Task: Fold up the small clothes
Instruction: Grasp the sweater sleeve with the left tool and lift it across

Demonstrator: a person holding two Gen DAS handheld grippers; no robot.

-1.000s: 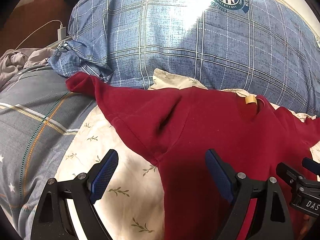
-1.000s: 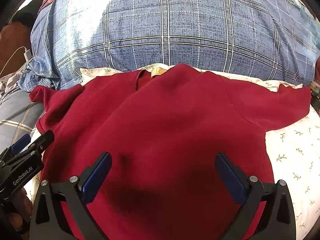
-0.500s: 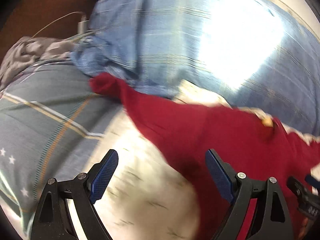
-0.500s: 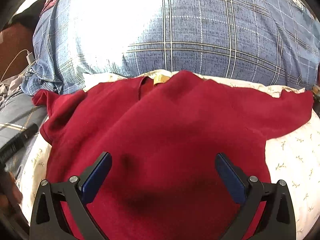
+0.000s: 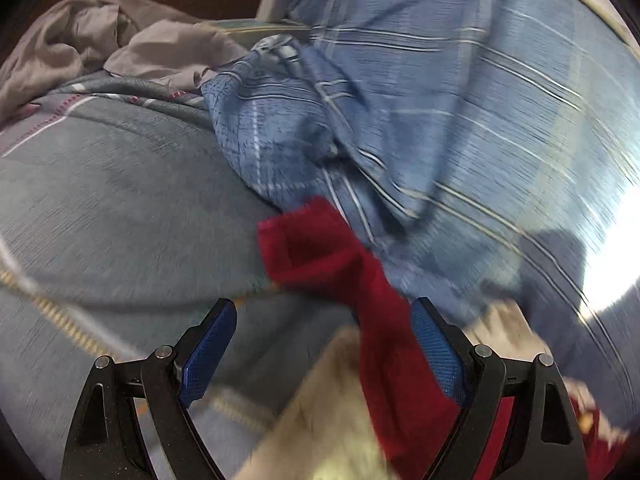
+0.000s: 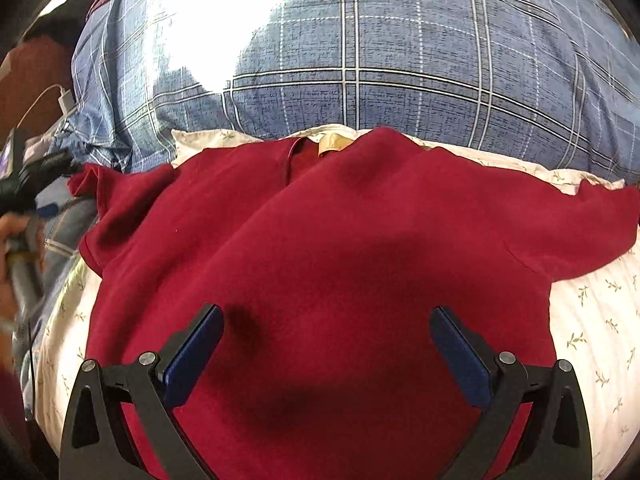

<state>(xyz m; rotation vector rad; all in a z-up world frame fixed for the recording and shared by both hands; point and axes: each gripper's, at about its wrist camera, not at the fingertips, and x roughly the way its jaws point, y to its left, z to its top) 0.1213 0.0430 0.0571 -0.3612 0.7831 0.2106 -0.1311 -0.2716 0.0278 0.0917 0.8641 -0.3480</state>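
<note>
At the far left, the left gripper [image 5: 322, 346] stands with its blue-padded jaws wide apart and holds nothing; the left sleeve [image 5: 320, 240] of the red shirt [image 6: 320, 260] lies just ahead of it, its cuff resting against the grey quilt [image 5: 120, 200] and the blue plaid pillow [image 5: 460, 120], though this view is blurred. Moving right, the shirt lies spread flat on the cream floral sheet [image 6: 592, 320], collar and tan neck label [image 6: 334, 142] toward the pillow, both sleeves out to the sides. The right gripper [image 6: 328, 346] hovers above the shirt's lower body, jaws equally wide and empty. No fold shows yet, so I judge the folding barely begun: sleeves and body all remain to fold.
</note>
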